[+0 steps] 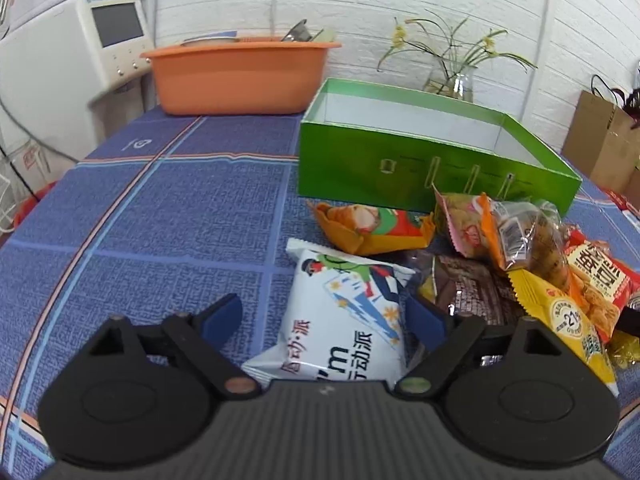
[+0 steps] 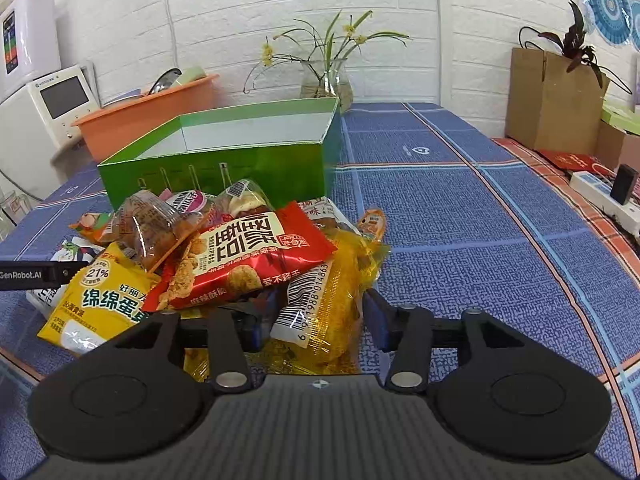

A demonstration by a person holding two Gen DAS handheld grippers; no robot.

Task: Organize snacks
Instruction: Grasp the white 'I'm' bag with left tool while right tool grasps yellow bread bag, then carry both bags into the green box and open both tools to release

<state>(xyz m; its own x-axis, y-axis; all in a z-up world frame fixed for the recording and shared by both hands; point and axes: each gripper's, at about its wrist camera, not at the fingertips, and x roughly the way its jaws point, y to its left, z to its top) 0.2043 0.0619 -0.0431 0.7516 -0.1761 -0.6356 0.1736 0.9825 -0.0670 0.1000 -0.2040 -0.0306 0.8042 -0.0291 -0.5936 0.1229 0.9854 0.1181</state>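
Left wrist: left gripper (image 1: 324, 322) fingers apart, one glossy white pillow packet (image 1: 344, 320) between, left pad clear; right wrist: right gripper (image 2: 316, 316) apart astride one crinkly yellow packet (image 2: 320, 300), contact unclear, one rectangular green box (image 2: 224, 160) beyond.

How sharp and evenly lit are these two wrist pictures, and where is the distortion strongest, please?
Left wrist view: fisheye bends the blue checked tablecloth lines; the green cardboard box is sharp. Right wrist view: even light, glare on the yellow cellophane snack packet, corners vignetted black.
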